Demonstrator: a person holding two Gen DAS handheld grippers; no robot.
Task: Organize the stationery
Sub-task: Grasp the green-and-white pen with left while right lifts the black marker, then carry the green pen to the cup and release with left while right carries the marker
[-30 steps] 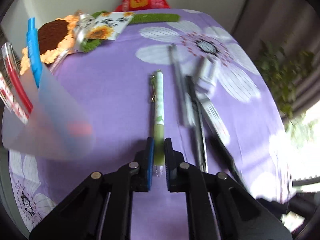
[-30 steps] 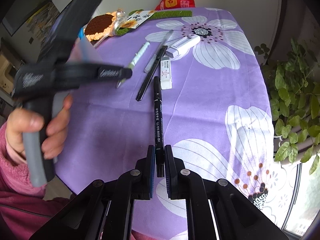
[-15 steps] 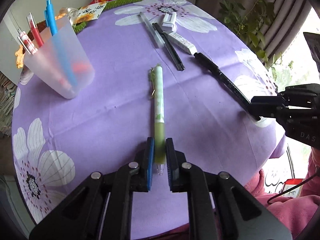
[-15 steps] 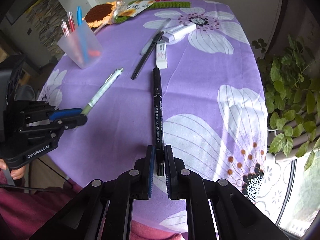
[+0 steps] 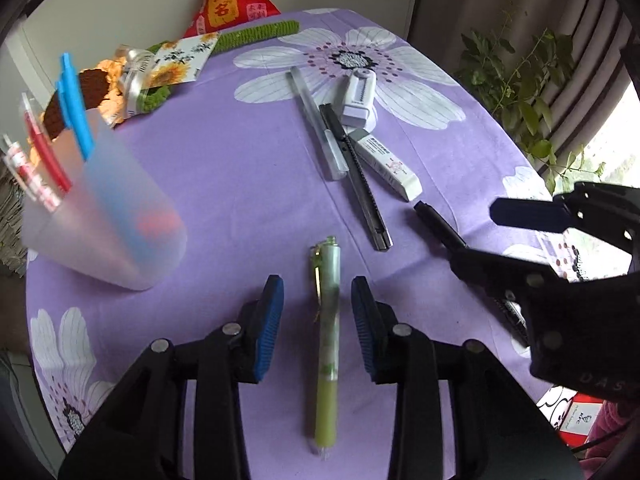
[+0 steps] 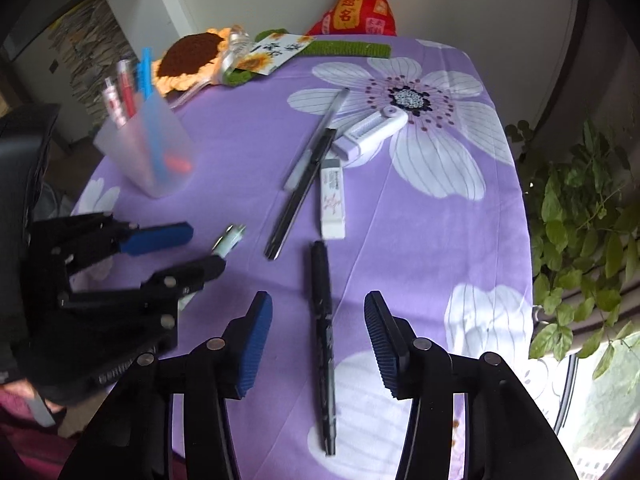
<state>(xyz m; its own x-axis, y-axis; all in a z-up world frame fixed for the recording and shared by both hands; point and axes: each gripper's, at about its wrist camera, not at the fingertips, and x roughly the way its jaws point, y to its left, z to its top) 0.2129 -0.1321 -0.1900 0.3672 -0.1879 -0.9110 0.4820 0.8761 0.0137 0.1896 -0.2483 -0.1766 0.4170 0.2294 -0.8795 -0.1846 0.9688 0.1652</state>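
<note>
We've just opened both hand-held grippers, left (image 5: 318, 316) and right (image 6: 318, 334): green pen (image 5: 327, 344), black pen (image 6: 323, 320) loose on desk (image 5: 240, 168), cup (image 5: 100, 216) upper left awaits.

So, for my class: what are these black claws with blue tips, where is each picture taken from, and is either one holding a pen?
Each picture comes from a camera on a hand-held tool, looking along its two fingers. A person holds one in each hand; there is no robot. The left tool straddles a green pen; the right tool straddles a black pen. Both have just been opening, so the pads touch neither pen. On the purple flowered cloth also stand a frosted cup of pens and an eraser.
</note>
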